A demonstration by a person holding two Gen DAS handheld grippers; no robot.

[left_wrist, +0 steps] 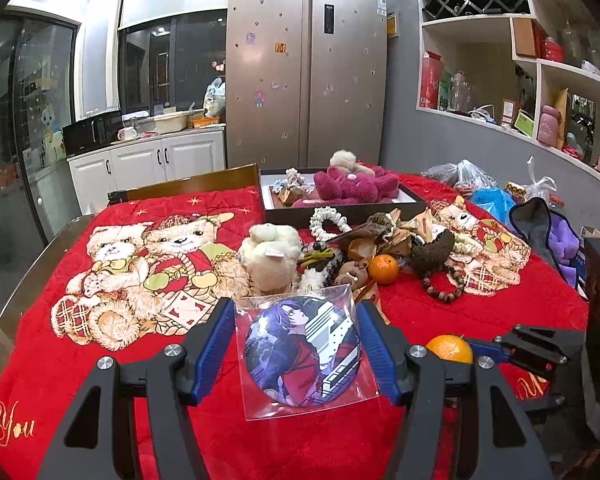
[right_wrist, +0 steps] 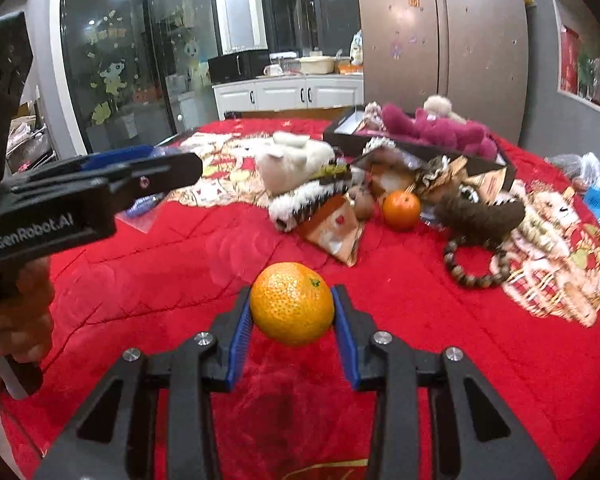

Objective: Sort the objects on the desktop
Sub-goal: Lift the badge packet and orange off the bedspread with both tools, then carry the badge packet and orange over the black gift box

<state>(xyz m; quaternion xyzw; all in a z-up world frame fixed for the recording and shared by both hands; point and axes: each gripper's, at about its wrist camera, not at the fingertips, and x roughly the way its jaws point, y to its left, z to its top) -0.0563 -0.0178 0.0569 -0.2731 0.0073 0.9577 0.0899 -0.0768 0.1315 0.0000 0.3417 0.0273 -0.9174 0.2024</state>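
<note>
My left gripper (left_wrist: pixel 294 308) is shut on a round anime badge (left_wrist: pixel 302 350) in a clear plastic sleeve, its blue pads pressing the sleeve's two sides above the red cloth. From the right wrist view the left gripper (right_wrist: pixel 168 168) shows at the left, in a person's hand. My right gripper (right_wrist: pixel 292 292) is shut on a mandarin (right_wrist: pixel 292 302), held just over the cloth. The left wrist view shows that mandarin (left_wrist: pixel 450 348) at lower right with the right gripper (left_wrist: pixel 486 346) around it. A second mandarin (left_wrist: pixel 383 268) (right_wrist: pixel 401 210) lies in the pile of small objects.
A black box (left_wrist: pixel 340 210) at the back holds a magenta plush (left_wrist: pixel 352 188). Before it lie a white plush (left_wrist: pixel 272 252), a bead bracelet (left_wrist: pixel 444 290), scrunchies and paper packets. Bags and a purple cloth (left_wrist: pixel 560 240) crowd the right edge. The teddy-bear cloth (left_wrist: pixel 140 272) spreads to the left.
</note>
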